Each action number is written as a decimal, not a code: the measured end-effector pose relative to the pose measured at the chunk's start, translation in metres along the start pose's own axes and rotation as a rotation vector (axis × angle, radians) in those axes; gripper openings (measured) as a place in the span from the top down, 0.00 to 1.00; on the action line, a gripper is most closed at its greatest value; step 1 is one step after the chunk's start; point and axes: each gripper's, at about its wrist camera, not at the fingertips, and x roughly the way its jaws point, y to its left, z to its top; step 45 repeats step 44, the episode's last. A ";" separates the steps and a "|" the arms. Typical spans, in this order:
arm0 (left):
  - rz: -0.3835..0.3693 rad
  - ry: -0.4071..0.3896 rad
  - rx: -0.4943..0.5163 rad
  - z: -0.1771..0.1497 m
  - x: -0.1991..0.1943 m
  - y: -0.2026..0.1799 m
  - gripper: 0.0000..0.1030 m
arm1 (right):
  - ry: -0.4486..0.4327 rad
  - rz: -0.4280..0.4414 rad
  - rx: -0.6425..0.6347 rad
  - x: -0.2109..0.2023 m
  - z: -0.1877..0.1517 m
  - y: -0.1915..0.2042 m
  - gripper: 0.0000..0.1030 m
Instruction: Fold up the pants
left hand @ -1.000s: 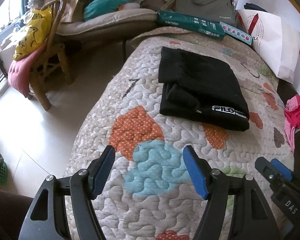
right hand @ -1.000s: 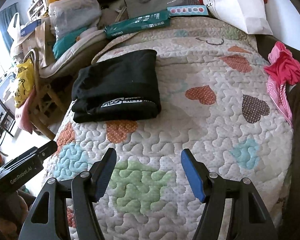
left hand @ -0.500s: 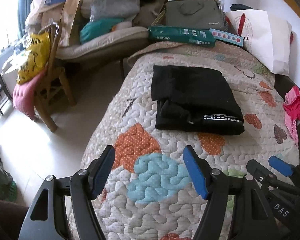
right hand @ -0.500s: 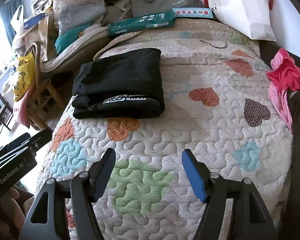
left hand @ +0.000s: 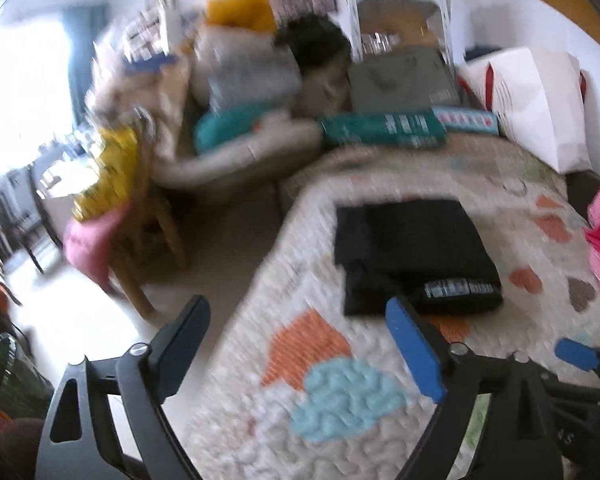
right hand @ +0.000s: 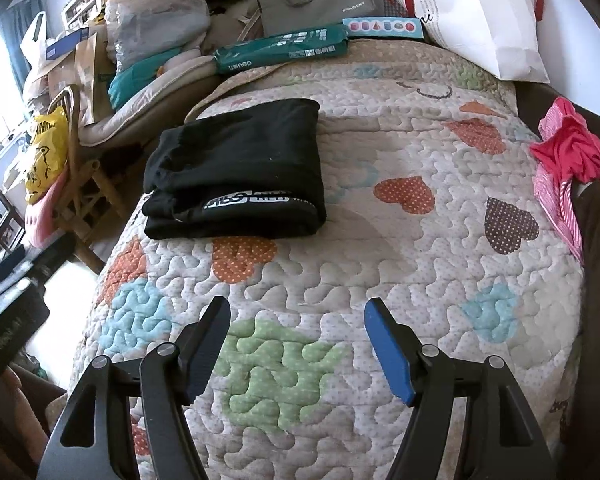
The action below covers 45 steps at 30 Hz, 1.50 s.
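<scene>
Pants (right hand: 236, 176): black matt cloth, soft knit look, with a glossy white printed band on the fold. Quilt (right hand: 380, 264): stitched cotton-like cloth, puckered and rough, matt, with dotted heart patches. Right gripper (right hand: 296, 344): matt black plastic arms, small bright metal screws, one smooth blue pad. Green pack (right hand: 280, 50): glossy plastic wrap. White bag (right hand: 480, 12): smooth paper. Chair (right hand: 88, 200): bare wood.

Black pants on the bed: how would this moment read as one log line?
black pants: folded, lying on quilt | left gripper: opening, empty | right gripper: open, empty, short of pants
</scene>
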 end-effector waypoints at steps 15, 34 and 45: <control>-0.117 -0.112 -0.001 0.020 -0.021 0.013 0.00 | -0.056 0.002 -0.034 -0.010 0.000 0.012 0.27; -0.109 0.201 -0.016 -0.009 0.029 0.012 0.00 | -0.036 -0.028 -0.069 -0.003 -0.003 0.016 0.24; -0.130 0.302 -0.045 -0.018 0.047 0.015 0.00 | -0.019 -0.025 -0.051 0.002 -0.003 0.012 0.22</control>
